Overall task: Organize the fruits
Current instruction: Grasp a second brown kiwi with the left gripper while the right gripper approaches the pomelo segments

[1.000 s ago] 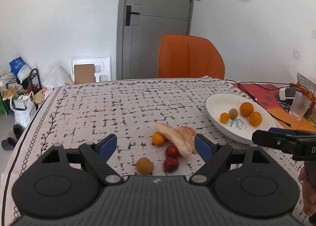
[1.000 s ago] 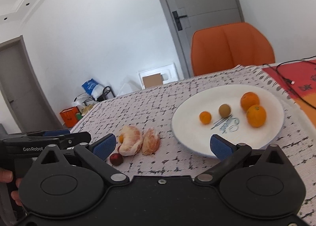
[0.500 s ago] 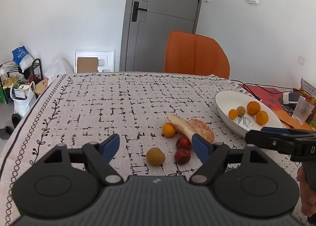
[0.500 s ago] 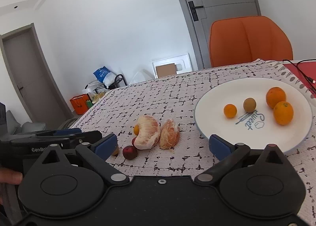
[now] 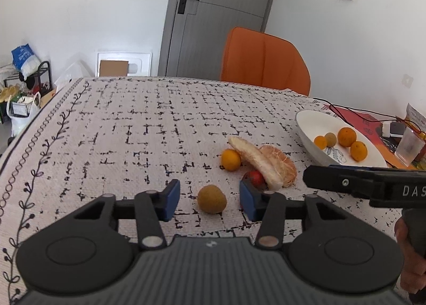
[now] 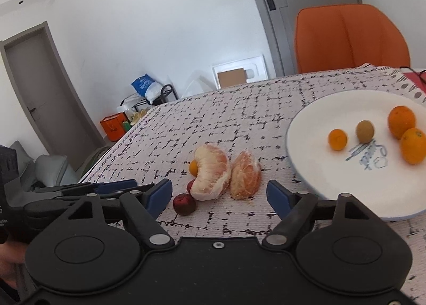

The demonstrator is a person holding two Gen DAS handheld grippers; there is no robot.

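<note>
Left gripper (image 5: 209, 201) sits low over the tablecloth (image 5: 127, 123), jaws wide apart, nothing held; brown round fruit (image 5: 212, 199) lies right between the blue pads, untouched by either as far as the view shows. Right gripper (image 6: 218, 195) is also spread wide and empty, aimed at the two peeled citrus pieces: pale pomelo wedge (image 6: 211, 173) and orange segment cluster (image 6: 245, 175), side by side and touching.

Progress, judged from the layout: partly done. White plate (image 6: 300, 129) already holds four fruits: small orange (image 6: 337, 139), brown fruit (image 6: 365, 131), two larger oranges (image 6: 401, 121) and (image 6: 413, 145). Left on the cloth: brown round fruit, small yellow-orange citrus (image 5: 231, 159), two dark red fruits (one (image 6: 184, 204) near the right gripper's left pad, the other (image 5: 256, 177) tucked against the pomelo wedge), plus both peeled pieces. So about six items are loose, likely bound for the plate.

Around: orange chair (image 5: 265, 61) behind the table, grey door (image 5: 218, 20), clear cup (image 5: 408, 146) and black cables (image 5: 354, 116) beyond the plate, bags and clutter on the floor at left.

In the way: loose fruits are bunched tight, so a grab at one may nudge neighbours; the red one hides partly behind the wedge. Right gripper's body crosses the left view between the cluster and the plate.
</note>
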